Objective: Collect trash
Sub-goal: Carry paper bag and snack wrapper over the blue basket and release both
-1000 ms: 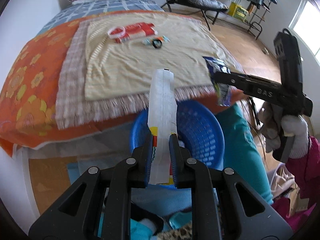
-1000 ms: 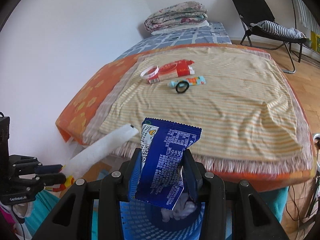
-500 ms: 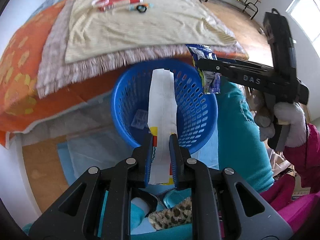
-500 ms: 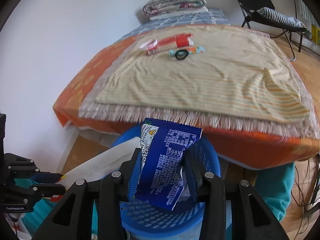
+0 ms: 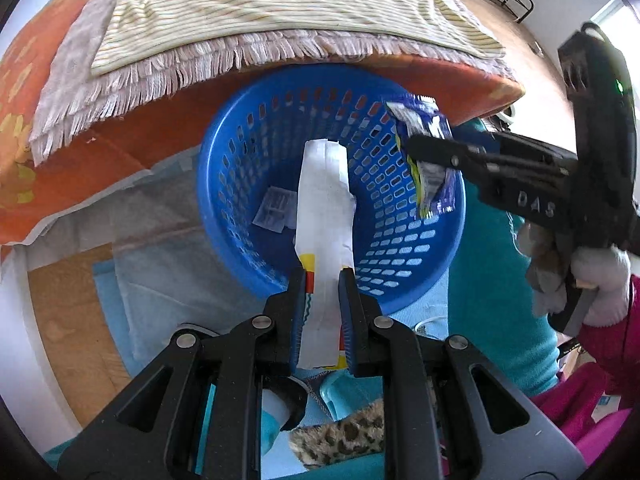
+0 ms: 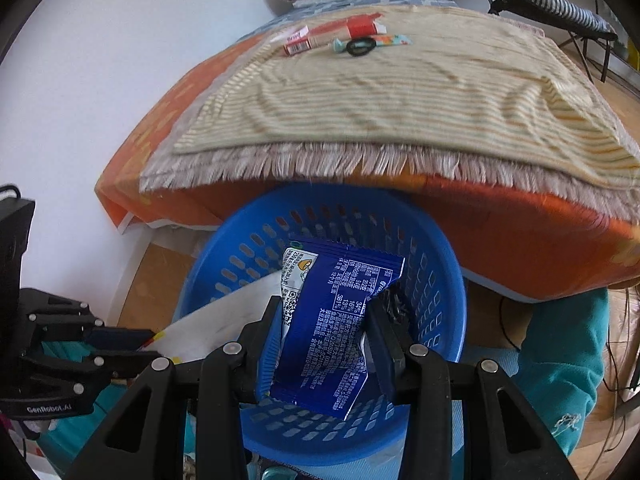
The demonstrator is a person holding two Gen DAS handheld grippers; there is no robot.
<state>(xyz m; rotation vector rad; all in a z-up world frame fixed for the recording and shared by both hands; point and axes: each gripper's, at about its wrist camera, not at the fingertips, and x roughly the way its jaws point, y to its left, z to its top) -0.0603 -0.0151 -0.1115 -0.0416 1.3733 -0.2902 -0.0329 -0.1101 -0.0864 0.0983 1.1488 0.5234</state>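
Two grippers hover over a blue basket (image 5: pixel 452 216): left gripper (image 5: pixel 323 280) pinches a white wrapper (image 5: pixel 325 208), right gripper (image 6: pixel 326 320) pinches a blue packet (image 6: pixel 340 328). Likely next: both open, dropping them straight below.

Blue basket (image 5: pixel 224 168), dark-blue wrapper (image 6: pixel 340 332) (white print), cream-striped blanket (image 6: pixel 400 96)

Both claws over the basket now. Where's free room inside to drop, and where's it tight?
Basket floor is mostly bare; one small wrapper lies left of centre. Free patch: between it and the near wall. Tight on top: the left claw grips a white wrapper over the middle, and the right claw grips a blue packet by the right wall.
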